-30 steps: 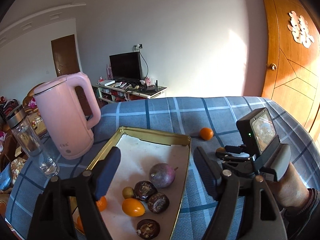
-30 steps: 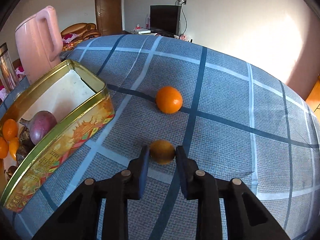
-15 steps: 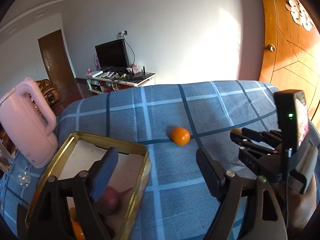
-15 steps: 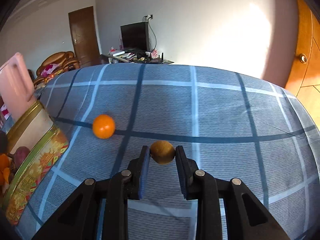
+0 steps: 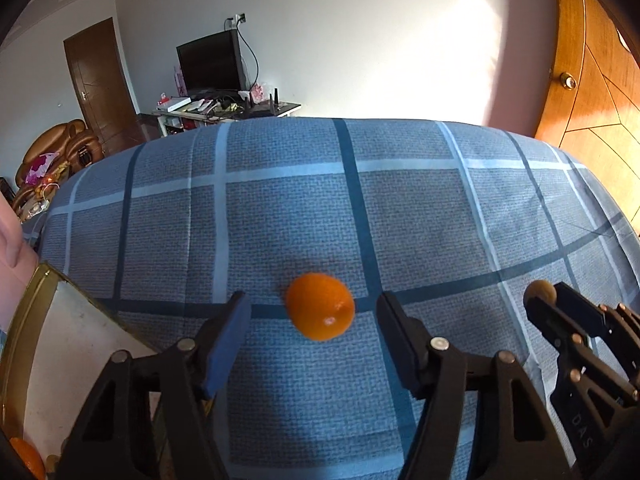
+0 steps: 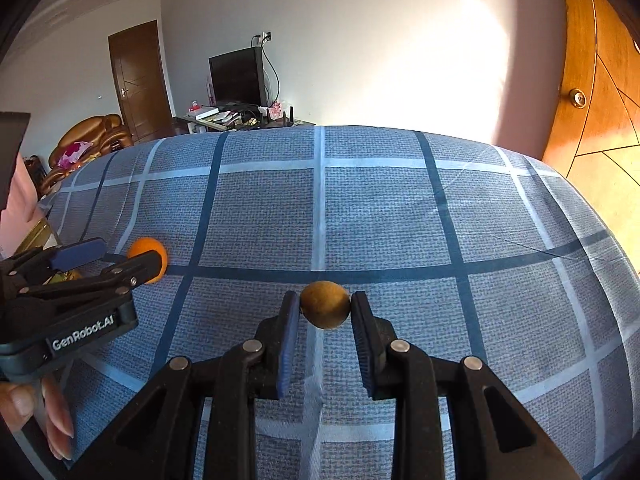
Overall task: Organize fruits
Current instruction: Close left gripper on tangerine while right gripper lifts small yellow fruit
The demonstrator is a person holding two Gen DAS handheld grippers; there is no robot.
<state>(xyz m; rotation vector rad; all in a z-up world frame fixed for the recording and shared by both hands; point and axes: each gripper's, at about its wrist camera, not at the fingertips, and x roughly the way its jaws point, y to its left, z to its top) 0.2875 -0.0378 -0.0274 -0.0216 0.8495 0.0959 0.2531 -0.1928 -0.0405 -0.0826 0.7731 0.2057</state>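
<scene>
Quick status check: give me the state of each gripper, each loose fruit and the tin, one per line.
left gripper: closing, fingers not yet touching the orange between them
right gripper: shut on the brown fruit
orange: on the tablecloth, ungrasped
brown fruit: pinched between the fingers
gold tin: open, an orange fruit inside

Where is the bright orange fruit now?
In the left wrist view the orange fruit lies on the blue checked cloth, between the closing, not yet touching fingers of the left gripper.
</scene>
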